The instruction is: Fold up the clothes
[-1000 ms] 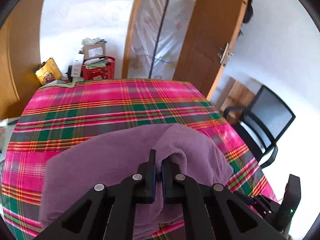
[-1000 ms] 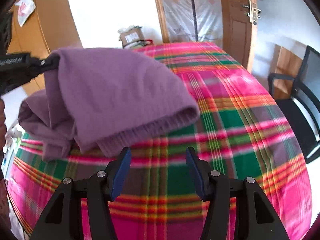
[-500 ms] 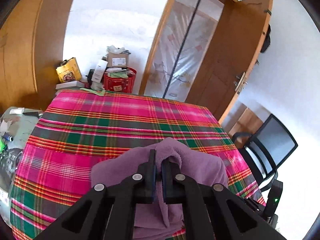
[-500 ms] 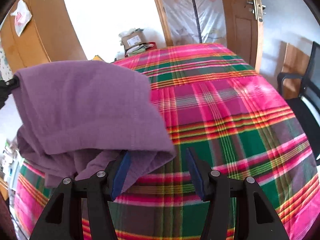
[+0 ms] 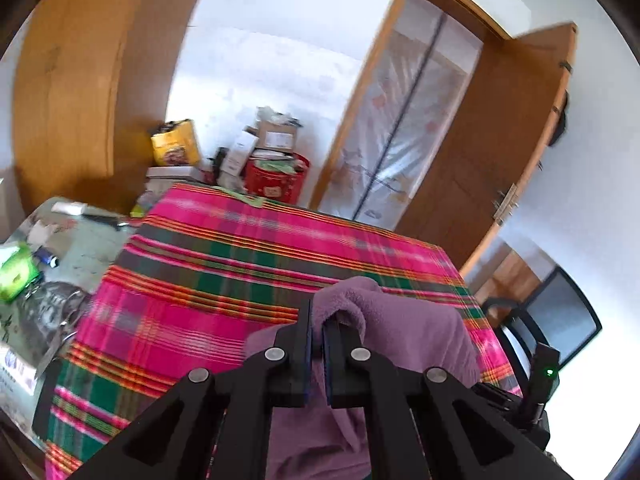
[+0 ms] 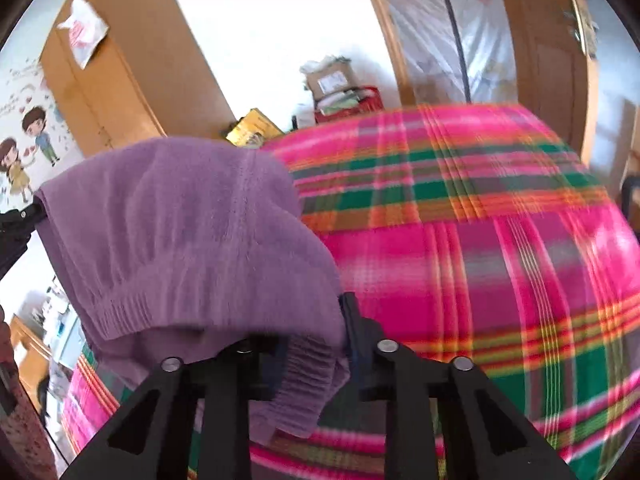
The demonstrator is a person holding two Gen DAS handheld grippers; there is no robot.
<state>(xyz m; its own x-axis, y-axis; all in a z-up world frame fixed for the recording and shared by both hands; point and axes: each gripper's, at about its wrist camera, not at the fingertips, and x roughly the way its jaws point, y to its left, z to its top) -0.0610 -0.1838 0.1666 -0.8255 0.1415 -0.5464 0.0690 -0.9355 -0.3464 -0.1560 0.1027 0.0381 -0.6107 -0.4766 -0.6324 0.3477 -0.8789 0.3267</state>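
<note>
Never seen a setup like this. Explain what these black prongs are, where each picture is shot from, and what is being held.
There is no robot here: a person holds a two-finger gripper in each hand, and a wide-angle camera on each one looks forward along its fingers.

In the left-hand view, the left gripper has its fingers pressed together on a fold of the purple sweater, which hangs lifted above the plaid tablecloth.

In the right-hand view, the right gripper has its fingers spread around the ribbed hem of the same sweater, which drapes over one finger. It does not look clamped yet.

Behind the table are boxes and an open door; an office chair stands beside the table.
</note>
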